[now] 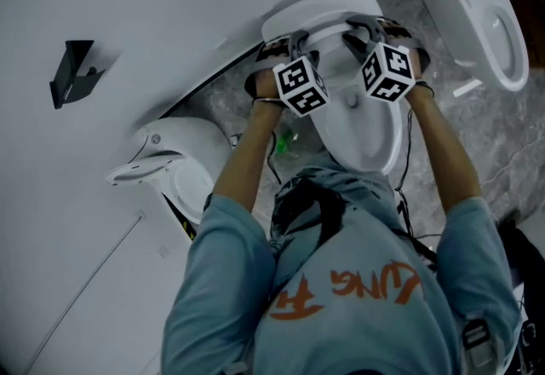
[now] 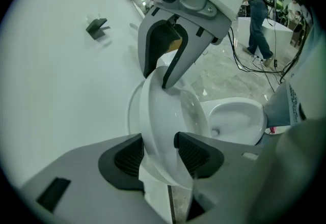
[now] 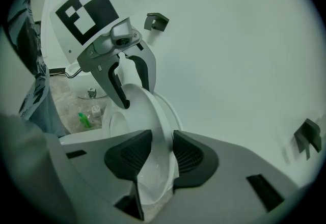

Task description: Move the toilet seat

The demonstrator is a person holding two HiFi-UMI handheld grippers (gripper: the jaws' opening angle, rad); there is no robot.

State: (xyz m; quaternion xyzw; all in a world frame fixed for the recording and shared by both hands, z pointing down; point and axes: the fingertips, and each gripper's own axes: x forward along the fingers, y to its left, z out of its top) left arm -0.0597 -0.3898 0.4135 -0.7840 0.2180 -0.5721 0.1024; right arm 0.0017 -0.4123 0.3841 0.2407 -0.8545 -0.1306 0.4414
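The white toilet seat [image 1: 328,11] stands raised, near the wall, above the bowl [image 1: 366,130]. My left gripper [image 1: 298,45] is at the seat's left side and my right gripper [image 1: 362,32] at its right side. In the left gripper view the seat's edge [image 2: 158,116] runs between the left gripper's [image 2: 159,149] pads, which stand wider than the edge is thick. In the right gripper view the right gripper [image 3: 163,151] has both pads pressed on the seat's edge [image 3: 153,116], with the lid [image 3: 173,111] behind it.
Another toilet [image 1: 485,15] stands at the upper right and a third [image 1: 179,164] at the left. A black bracket [image 1: 75,71] is fixed on the white wall. A green bottle [image 1: 285,141] lies on the stone floor. A person [image 2: 257,29] and cables are farther off.
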